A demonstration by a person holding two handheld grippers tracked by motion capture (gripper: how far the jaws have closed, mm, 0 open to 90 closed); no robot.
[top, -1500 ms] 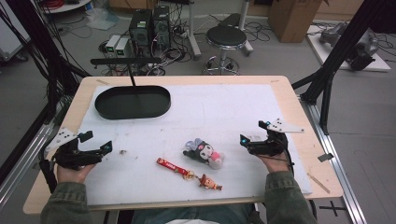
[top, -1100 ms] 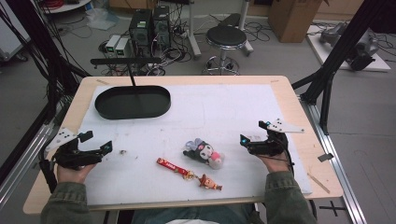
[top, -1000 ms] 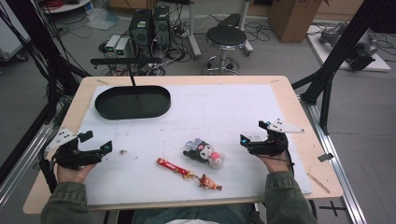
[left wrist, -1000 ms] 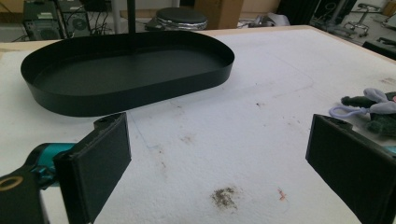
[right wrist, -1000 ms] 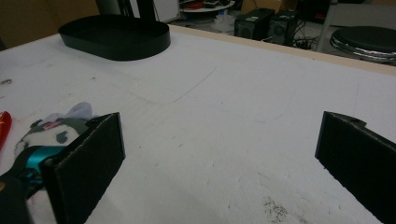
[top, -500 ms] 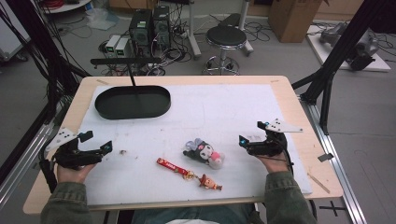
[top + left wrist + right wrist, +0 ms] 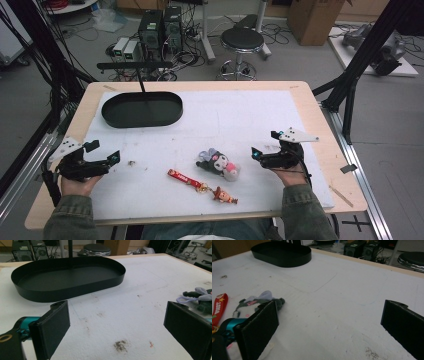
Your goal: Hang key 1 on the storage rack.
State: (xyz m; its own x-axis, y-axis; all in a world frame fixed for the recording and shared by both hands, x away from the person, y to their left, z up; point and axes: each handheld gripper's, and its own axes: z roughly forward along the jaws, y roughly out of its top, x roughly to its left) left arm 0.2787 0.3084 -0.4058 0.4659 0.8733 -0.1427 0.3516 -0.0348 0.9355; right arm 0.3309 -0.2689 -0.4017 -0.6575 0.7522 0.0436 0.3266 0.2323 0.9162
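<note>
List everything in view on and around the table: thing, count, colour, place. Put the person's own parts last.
plush toy: one, dark with pink and lilac, table centre, nearest the right tongs.
strap keychain: one, red, with a small figure charm, near table edge.
tray: one, black, oval, far left of table.
mat: one, white, covering the table.
table: one, light wood.
stool: one, black seat, on floor beyond table.
computer towers: two, dark, on floor beyond table.
cardboard box: one, brown, far right floor.
left tongs: open, black, left of mat.
right tongs: open, black, right of toy.
</note>
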